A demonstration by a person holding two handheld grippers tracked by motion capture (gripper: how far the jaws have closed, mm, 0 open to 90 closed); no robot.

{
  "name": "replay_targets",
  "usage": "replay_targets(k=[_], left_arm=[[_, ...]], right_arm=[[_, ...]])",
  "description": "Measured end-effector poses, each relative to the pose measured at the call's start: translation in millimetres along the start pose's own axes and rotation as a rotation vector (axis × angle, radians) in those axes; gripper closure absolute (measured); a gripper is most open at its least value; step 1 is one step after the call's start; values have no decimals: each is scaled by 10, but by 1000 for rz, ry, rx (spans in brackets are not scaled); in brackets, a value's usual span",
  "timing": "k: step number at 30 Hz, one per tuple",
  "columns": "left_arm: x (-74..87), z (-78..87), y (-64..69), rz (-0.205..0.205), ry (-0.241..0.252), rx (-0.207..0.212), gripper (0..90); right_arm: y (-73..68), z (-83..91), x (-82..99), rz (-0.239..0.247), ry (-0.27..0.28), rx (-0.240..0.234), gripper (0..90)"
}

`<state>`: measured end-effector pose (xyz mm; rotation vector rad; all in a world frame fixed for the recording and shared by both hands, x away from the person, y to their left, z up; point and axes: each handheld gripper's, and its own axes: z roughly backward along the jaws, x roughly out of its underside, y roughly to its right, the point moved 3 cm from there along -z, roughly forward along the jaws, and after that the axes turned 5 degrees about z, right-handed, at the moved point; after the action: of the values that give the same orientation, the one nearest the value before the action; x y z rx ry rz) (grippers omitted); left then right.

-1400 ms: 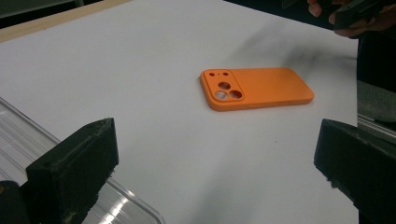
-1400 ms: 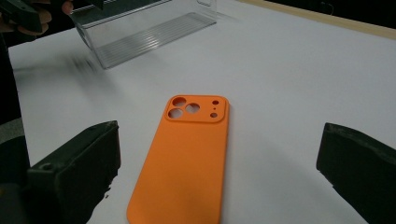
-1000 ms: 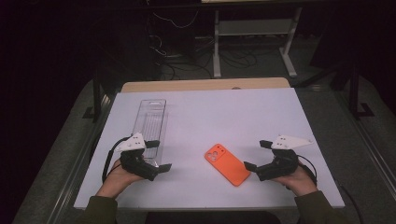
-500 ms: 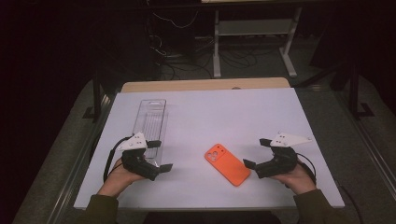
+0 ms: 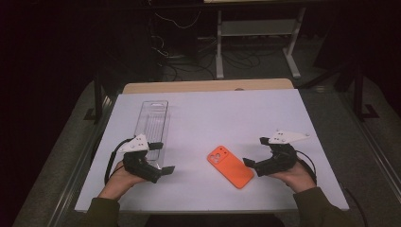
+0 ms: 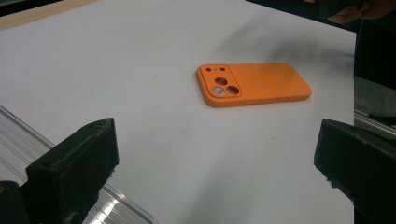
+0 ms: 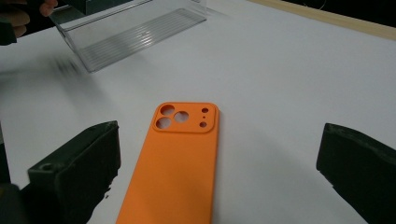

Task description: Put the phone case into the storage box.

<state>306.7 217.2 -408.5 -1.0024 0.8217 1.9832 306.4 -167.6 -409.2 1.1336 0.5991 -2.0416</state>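
Observation:
An orange phone case point(image 5: 230, 166) lies flat on the white table top point(image 5: 217, 118), camera cutouts facing up, between my two grippers. My left gripper point(image 5: 163, 157) stands open at the near left, its jaws pointing right toward the case and apart from it. My right gripper point(image 5: 254, 151) stands open just to the case's right, with nothing held. The left gripper view has the case point(image 6: 254, 84) well beyond the open left gripper point(image 6: 215, 168). In the right gripper view the case point(image 7: 180, 163) lies between and just ahead of the open right gripper point(image 7: 219, 168).
A long clear plastic tray point(image 5: 152, 125) lies on the left of the table, its near end beside the left gripper; its ribbed floor point(image 7: 126, 30) appears far off. The table's near edge runs just below both hands. A metal stand point(image 5: 255, 33) and cables are on the floor behind.
Both grippers stay open and in nearly the same place; the left hand has shifted only slightly. The case and tray have not moved.

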Motion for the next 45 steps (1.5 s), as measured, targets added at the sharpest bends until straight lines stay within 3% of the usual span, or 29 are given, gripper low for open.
replay_targets(k=[24, 45], left_arm=[[-24, -25, -14, 4, 8, 3, 0], [-25, -16, -22, 0, 11, 0, 0]], right_arm=[[19, -169, -108, 10, -46, 8, 0], [91, -258, -231, 7, -22, 17, 0]])
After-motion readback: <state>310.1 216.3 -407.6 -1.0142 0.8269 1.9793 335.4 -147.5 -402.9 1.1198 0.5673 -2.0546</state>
